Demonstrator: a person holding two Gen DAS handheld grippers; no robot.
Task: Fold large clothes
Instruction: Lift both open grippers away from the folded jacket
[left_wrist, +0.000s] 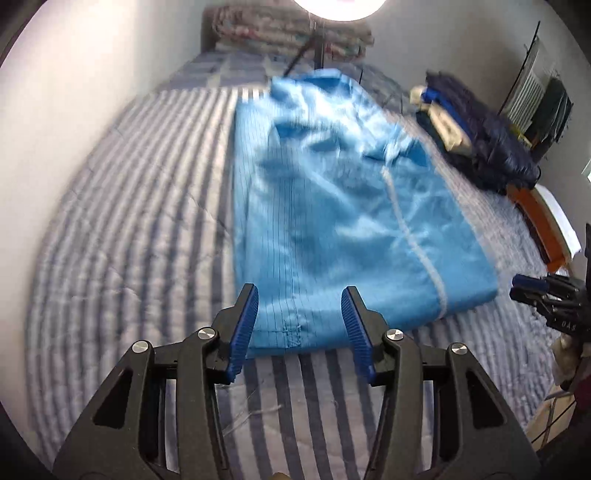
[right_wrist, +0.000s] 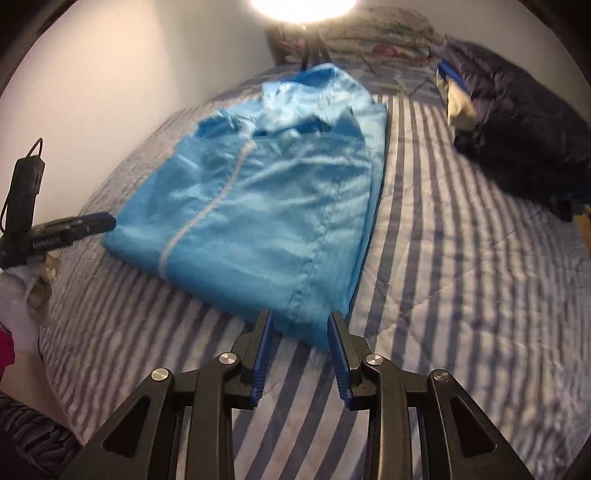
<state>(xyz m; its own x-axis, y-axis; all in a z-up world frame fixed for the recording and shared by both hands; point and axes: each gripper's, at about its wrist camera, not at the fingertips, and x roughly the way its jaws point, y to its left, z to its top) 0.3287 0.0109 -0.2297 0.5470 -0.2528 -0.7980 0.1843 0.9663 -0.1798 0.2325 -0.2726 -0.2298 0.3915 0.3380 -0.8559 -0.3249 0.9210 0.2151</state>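
A light blue garment (left_wrist: 332, 203) (right_wrist: 266, 206) with a white zip line lies folded lengthwise into a long strip on the striped quilt (left_wrist: 129, 221) (right_wrist: 461, 258) of a bed. My left gripper (left_wrist: 299, 295) hovers open over the left part of its near hem, and no cloth is pinched between the blue pads. My right gripper (right_wrist: 300, 315) hangs over the hem's right corner, jaws apart, and the cloth lies flat beneath it. Each gripper also appears in the other's view: the right gripper (left_wrist: 535, 288) at the right edge, the left gripper (right_wrist: 92, 221) at the left.
A dark navy puffy jacket (left_wrist: 491, 147) (right_wrist: 524, 122) with pale items lies heaped at the bed's right side. Folded bedding (left_wrist: 288, 33) (right_wrist: 388, 29) sits at the head, with a bright lamp (left_wrist: 340, 7) on a stand. A wall runs along the left; the orange bed edge (left_wrist: 543, 225) is at right.
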